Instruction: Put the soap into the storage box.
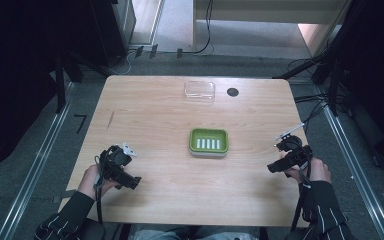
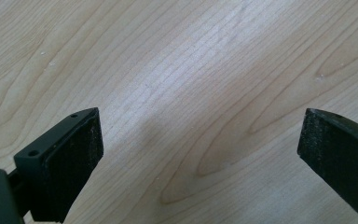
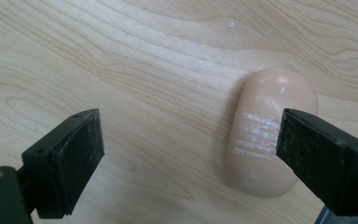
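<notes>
Evidently readying a grasp, the right gripper point(image 3: 186, 149) hangs with jaws wide apart beside the soap bar point(image 3: 268, 133), while the left gripper point(image 2: 200, 149) waits equally spread over the bare table point(image 2: 177, 60), with the green soap dish point(image 1: 208, 141) lying centred between them.

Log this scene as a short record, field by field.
table: light wood
soap dish: green, mid-table, slotted white insert, nothing in it
lid: clear, far edge, apart from the dish
soap: pale oval bar, flat on the table by the right gripper's jaw
left gripper: open over bare wood
right gripper: open, not gripping the soap
</notes>
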Motion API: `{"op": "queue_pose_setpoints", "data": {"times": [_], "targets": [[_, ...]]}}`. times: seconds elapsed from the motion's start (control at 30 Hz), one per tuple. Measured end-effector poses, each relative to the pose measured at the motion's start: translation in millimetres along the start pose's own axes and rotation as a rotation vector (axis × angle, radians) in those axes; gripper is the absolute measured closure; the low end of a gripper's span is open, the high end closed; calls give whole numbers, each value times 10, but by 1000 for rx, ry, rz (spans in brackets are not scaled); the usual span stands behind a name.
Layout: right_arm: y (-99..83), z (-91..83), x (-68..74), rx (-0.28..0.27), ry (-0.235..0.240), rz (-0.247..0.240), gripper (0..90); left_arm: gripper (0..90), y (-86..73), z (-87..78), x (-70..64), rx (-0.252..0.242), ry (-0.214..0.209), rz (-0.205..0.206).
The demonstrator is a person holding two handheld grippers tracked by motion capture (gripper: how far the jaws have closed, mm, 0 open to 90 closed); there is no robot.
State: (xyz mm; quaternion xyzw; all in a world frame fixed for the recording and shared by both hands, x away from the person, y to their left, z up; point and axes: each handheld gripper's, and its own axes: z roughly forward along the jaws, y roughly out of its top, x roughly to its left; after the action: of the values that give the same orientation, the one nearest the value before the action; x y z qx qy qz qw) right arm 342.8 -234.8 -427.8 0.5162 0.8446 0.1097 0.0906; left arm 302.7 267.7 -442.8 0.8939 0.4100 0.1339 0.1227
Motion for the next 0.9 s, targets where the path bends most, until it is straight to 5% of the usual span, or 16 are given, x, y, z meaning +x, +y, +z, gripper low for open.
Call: {"op": "queue_pose_setpoints", "data": {"times": [0.9], "targets": [[10,207,-446,52,-7,92,93,6,10,4,-8,6,-5,2]]}}
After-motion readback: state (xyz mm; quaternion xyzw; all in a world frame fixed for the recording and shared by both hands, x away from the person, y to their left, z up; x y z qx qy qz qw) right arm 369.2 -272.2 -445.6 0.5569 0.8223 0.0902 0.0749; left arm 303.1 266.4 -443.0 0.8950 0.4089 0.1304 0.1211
